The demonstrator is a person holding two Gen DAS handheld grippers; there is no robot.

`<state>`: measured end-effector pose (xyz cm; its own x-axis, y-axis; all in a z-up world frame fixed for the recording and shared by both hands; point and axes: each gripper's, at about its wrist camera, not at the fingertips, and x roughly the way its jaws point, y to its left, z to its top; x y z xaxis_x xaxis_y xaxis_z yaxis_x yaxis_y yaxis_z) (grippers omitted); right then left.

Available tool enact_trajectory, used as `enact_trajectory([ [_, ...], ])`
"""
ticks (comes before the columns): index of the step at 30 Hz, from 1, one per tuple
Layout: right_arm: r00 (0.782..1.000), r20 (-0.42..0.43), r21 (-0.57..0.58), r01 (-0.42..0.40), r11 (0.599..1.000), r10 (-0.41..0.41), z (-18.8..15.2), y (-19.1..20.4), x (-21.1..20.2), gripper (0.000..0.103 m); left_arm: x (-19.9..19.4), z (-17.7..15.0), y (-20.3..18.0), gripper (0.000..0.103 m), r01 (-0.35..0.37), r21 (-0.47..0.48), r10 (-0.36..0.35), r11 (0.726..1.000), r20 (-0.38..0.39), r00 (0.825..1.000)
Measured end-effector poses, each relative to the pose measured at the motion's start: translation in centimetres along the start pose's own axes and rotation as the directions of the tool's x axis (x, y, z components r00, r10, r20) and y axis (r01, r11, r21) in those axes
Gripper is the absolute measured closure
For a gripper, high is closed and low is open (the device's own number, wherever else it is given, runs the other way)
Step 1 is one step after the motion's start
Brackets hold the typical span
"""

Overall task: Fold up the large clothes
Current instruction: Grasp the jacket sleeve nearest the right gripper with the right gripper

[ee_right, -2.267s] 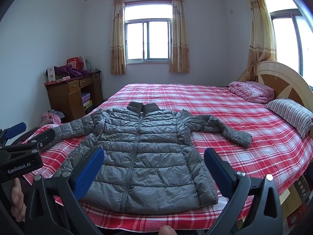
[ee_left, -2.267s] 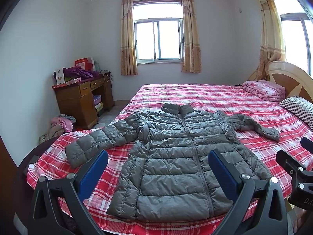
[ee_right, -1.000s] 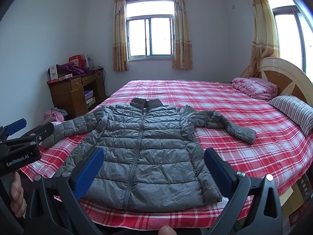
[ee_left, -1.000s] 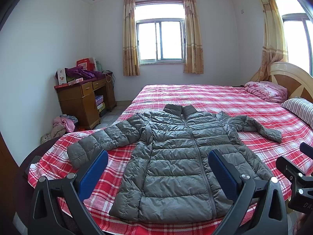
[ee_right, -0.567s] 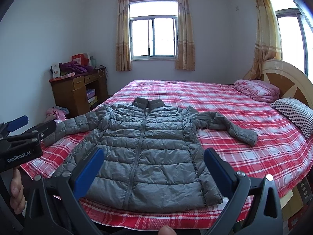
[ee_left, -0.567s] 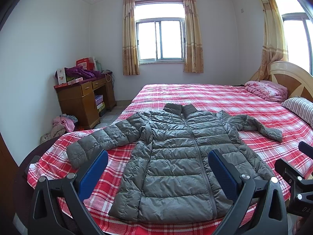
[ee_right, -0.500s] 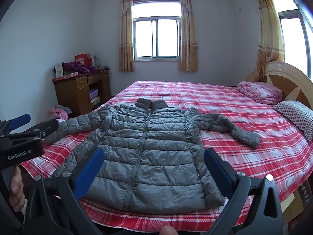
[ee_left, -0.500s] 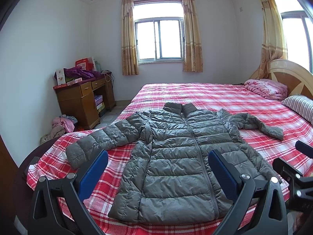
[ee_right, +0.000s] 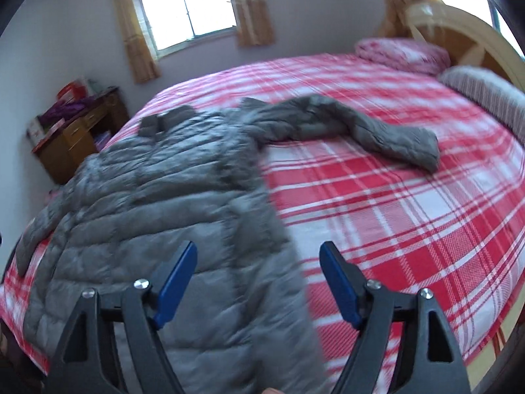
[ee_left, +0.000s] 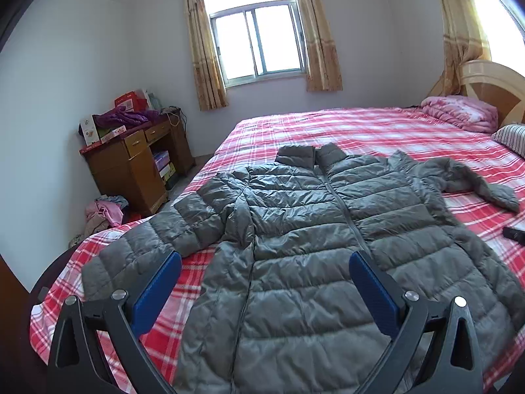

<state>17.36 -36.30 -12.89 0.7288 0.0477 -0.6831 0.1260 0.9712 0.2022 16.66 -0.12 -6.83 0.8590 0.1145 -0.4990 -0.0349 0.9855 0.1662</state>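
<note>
Grey quilted jacket (ee_left: 328, 246) spread flat, zipped, ready for folding; left gripper (ee_left: 262, 282) wide open, empty; right gripper (ee_right: 259, 279) closing over side hem, nothing clamped.

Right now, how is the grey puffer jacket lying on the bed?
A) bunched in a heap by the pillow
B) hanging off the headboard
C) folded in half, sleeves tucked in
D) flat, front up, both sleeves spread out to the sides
D: the jacket lies flat on the plaid bed, zipper up, one sleeve out to each side, nothing folded yet.
</note>
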Motion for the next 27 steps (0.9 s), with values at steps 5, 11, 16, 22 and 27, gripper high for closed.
enact_trajectory([
  [5,0.995,-0.007,0.168,0.098,0.981,-0.099,4.4,-7.8,3.2,0.024,6.5,1.2,-1.5,0.001,-0.010,0.025,0.012,1.000,-0.055,0.998],
  [11,0.974,-0.034,0.335,0.223,0.915,-0.225,8.8,-17.5,4.9,0.034,12.2,2.0,-1.7,0.001,-0.027,0.029,0.031,0.999,-0.120,0.992],
  [16,0.972,-0.043,0.414,0.227,0.882,-0.230,11.2,-22.6,6.7,0.040,15.8,2.5,-1.5,0.001,-0.051,0.017,0.053,0.999,-0.156,0.986],
  [22,0.974,-0.111,0.389,0.223,0.894,-0.195,12.0,-23.4,10.2,0.061,18.3,2.6,-1.6,0.001,-0.061,0.003,0.060,0.998,-0.194,0.979],
  [27,0.974,-0.095,0.326,0.226,0.918,-0.206,12.0,-23.5,9.7,0.085,19.4,2.4,-1.9,0.001,-0.058,0.027,0.063,0.998,-0.205,0.977],
])
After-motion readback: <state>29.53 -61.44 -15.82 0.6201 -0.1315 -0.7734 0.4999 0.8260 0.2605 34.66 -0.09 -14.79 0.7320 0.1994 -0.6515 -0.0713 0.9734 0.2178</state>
